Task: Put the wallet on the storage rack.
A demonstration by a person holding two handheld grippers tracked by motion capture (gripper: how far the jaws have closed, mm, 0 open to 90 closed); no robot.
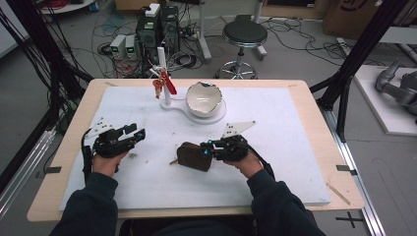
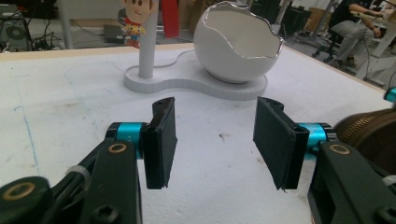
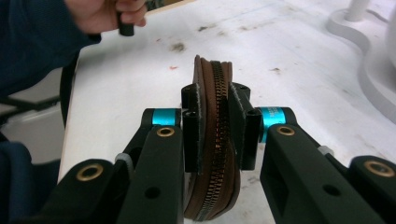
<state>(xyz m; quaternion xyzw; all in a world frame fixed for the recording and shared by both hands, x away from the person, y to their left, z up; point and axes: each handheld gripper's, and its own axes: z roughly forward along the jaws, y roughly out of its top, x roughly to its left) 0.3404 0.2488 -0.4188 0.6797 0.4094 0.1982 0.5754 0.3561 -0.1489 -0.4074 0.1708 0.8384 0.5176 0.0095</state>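
A brown zippered pouch (image 1: 193, 156) stands on edge near the middle of the white mat. My right gripper (image 1: 210, 149) is shut on the pouch (image 3: 215, 140), its pads pressing both sides with the zipper running up between them. My left gripper (image 1: 134, 132) is at the left of the mat, open, with nothing between its pads (image 2: 212, 140). The pouch's zippered edge (image 2: 373, 135) shows at the right of the left gripper view.
A white cracked-egg bowl (image 1: 204, 98) sits on a white base (image 1: 179, 105) at the back middle, beside a white post (image 1: 162, 73) with a red tag and a small cartoon figure (image 2: 135, 21). The mat (image 1: 275, 162) covers most of the wooden table.
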